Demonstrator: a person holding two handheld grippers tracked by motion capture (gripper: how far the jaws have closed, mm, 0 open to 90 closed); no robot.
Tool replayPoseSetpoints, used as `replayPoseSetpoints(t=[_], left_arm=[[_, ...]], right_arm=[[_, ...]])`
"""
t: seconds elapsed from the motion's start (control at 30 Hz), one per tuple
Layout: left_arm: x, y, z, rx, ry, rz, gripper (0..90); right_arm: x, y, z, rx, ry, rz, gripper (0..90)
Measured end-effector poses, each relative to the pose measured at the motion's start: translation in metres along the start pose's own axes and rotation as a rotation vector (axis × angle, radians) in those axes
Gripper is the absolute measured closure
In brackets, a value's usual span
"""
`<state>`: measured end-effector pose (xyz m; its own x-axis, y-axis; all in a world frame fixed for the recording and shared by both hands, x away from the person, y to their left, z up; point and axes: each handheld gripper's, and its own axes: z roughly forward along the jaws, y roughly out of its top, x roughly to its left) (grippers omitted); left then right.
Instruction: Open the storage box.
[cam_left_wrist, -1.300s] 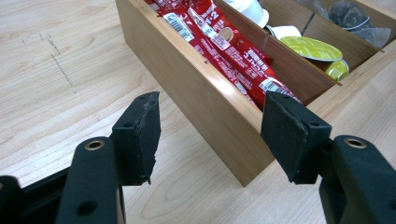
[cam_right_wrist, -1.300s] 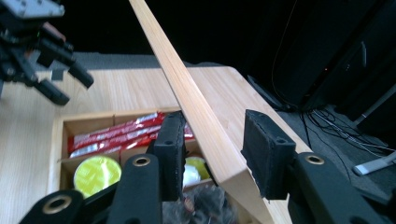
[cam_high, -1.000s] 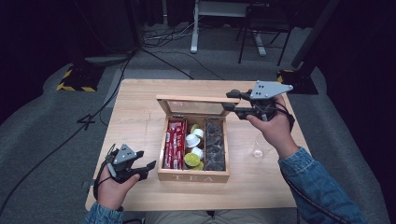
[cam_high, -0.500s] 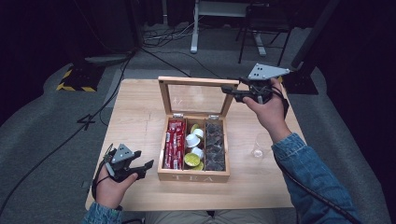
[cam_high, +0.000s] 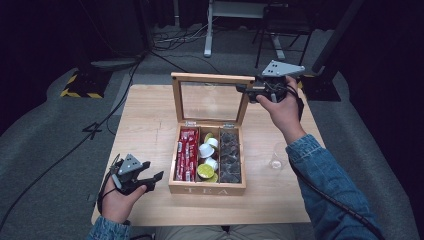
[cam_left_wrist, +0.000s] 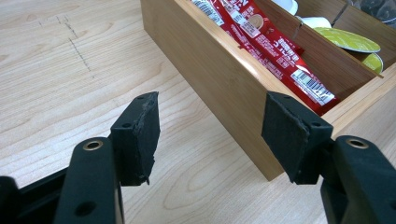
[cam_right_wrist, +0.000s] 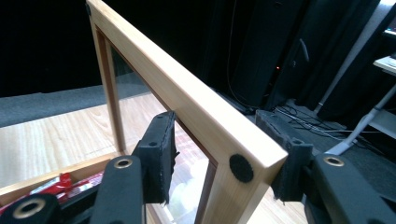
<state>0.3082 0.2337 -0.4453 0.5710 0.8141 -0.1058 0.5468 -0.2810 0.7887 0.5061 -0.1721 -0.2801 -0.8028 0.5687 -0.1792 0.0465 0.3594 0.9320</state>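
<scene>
A: What is the tea box (cam_high: 207, 189) made of?
B: I see smooth pale wood, its lid (cam_high: 210, 78) framing clear glossy glass.
A: And inside, centre frame?
B: Glossy red foil-like sachets (cam_left_wrist: 261, 42). My right gripper (cam_right_wrist: 217, 158) has matt black, rough-edged pads; the table (cam_high: 150, 120) is light matt wood.

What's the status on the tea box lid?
Right gripper straddling raised lid, jaws just opening. Left gripper open, idle beside tea box. Nothing blocking.

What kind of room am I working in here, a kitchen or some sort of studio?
Most likely a lab or recording studio, not a kitchen. A lone wooden table stands on grey carpet among dark surroundings, cables trail over the floor, and hazard-striped tape marks a base near the table's far left corner.
</scene>
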Motion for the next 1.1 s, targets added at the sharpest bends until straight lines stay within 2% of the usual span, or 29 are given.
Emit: replayPoseSetpoints(t=[0.17,0.23,0.5,0.8,1.1], left_arm=[[0.001,0.000,0.000,-0.001,-0.001,-0.001,37.6],[0.001,0.000,0.000,0.000,-0.001,0.001,37.6],[0.001,-0.001,0.001,-0.002,-0.002,-0.006,37.6],[0.003,-0.002,0.001,0.007,-0.002,-0.006,37.6],[0.007,-0.005,0.004,0.027,0.015,-0.017,37.3]], right_arm=[[-0.004,-0.002,0.004,0.015,-0.019,0.005,49.4],[-0.010,-0.007,0.008,0.047,-0.036,0.016,55.8],[-0.022,-0.022,0.015,0.082,-0.058,0.056,60.7],[-0.028,-0.031,0.025,0.102,-0.079,0.091,60.0],[-0.029,-0.040,0.037,0.131,-0.099,0.119,52.6]])
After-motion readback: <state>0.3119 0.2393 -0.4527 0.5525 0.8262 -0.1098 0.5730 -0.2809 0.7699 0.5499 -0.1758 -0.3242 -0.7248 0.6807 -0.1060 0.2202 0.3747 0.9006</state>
